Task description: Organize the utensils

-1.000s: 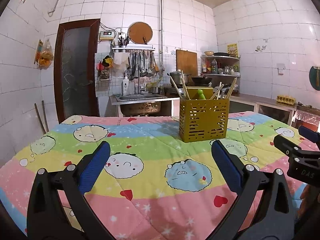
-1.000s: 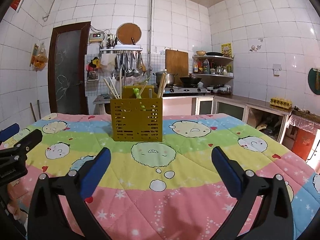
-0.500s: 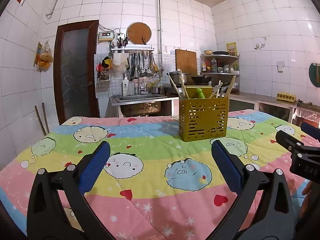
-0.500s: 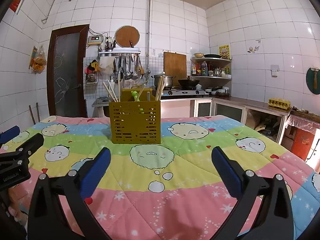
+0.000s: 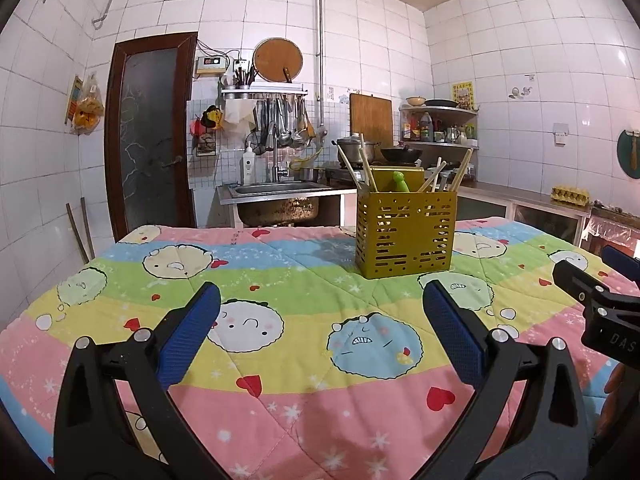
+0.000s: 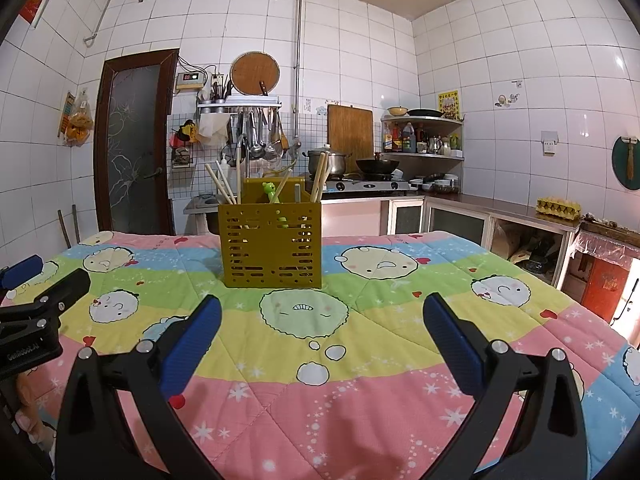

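A yellow perforated utensil holder [image 5: 406,235] [image 6: 271,242] stands upright on the cartoon quilt [image 5: 280,304] covering the table. Wooden chopsticks [image 5: 362,166] [image 6: 222,186] and a green-handled utensil [image 5: 400,181] [image 6: 271,192] stick out of its top. My left gripper [image 5: 320,334] hovers open over the quilt, well short of the holder, nothing between its blue pads. My right gripper [image 6: 320,336] is likewise open and empty, facing the holder from the near side. Each gripper shows at the edge of the other's view.
Behind the table are a steel sink [image 5: 276,192], hanging ladles on a rack [image 5: 280,120], a stove with pot and wok [image 6: 360,168], and a counter with an egg tray [image 6: 558,208]. A brown door [image 5: 150,140] stands at the left.
Both cameras have tilted or risen slightly, so the holder sits a little lower in view. Both grippers stay open and empty.
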